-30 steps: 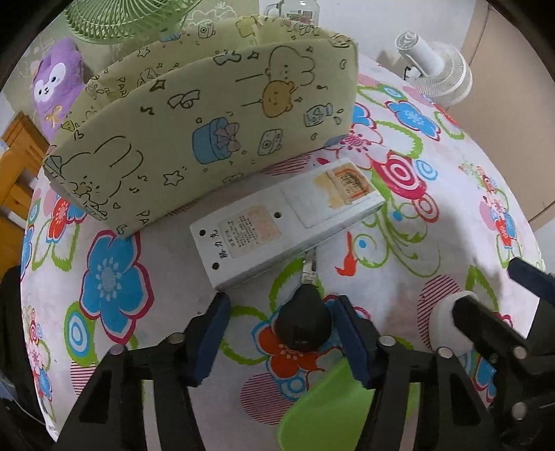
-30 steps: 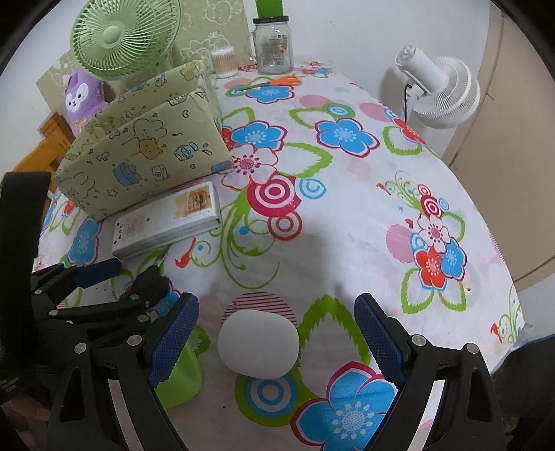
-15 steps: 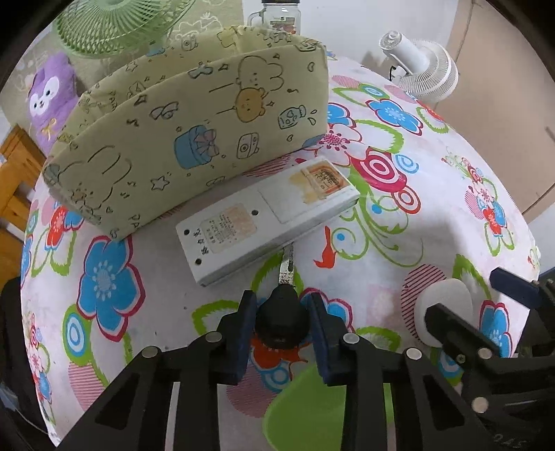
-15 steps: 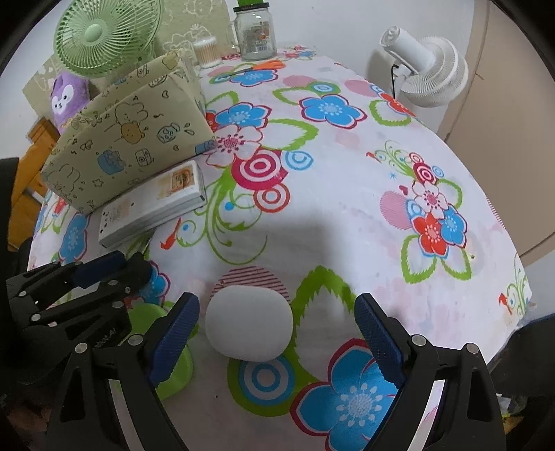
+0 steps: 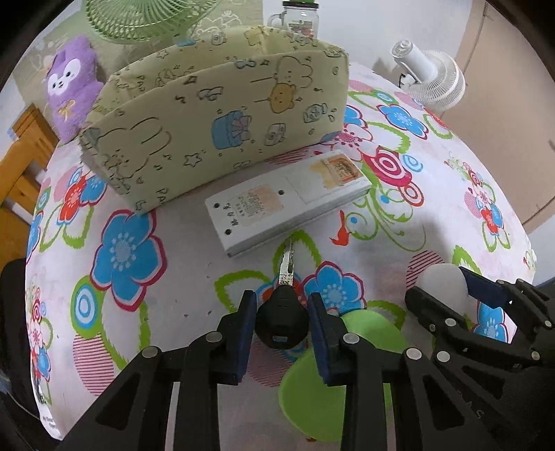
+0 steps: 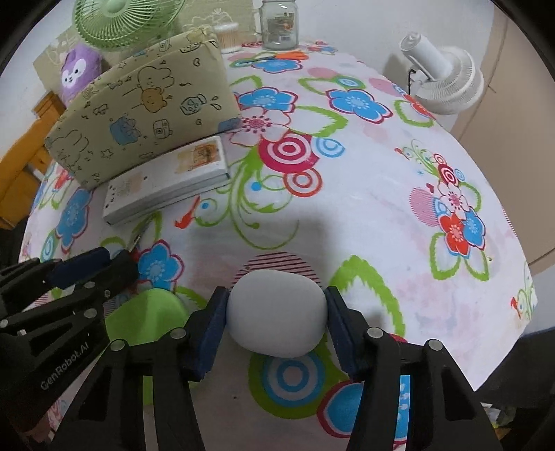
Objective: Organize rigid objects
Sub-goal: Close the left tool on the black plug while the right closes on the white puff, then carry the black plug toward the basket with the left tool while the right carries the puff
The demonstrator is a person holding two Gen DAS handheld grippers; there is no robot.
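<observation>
Black moulded plastic forms the head of the key (image 5: 281, 321); its bare metal blade points at the power strip (image 5: 286, 204). The left gripper (image 5: 281, 324) is pinched on that head, blue pads against both sides. The strip is a flat, hard white bar with worn paper labels, lying just in front of the organiser (image 5: 215, 114), a soft fabric box printed with cartoon animals.

On the near side of the strip, further off than the key, the right gripper (image 6: 275, 317) has just been closing, and its pads now press both sides of a smooth, matte, pale rounded pebble-shaped object (image 6: 275, 314). A glossy green plastic piece (image 6: 144, 314) lies between key and pebble.

The round table carries a cloth (image 6: 347, 194) with bright flower and ring prints. Behind the strip and organiser stand a green mesh fan (image 6: 121, 17), a purple plush toy (image 6: 79, 74) and a glass jar (image 6: 279, 24). A white fan (image 6: 447, 83) stands at the table's far edge, against a pale wall.
</observation>
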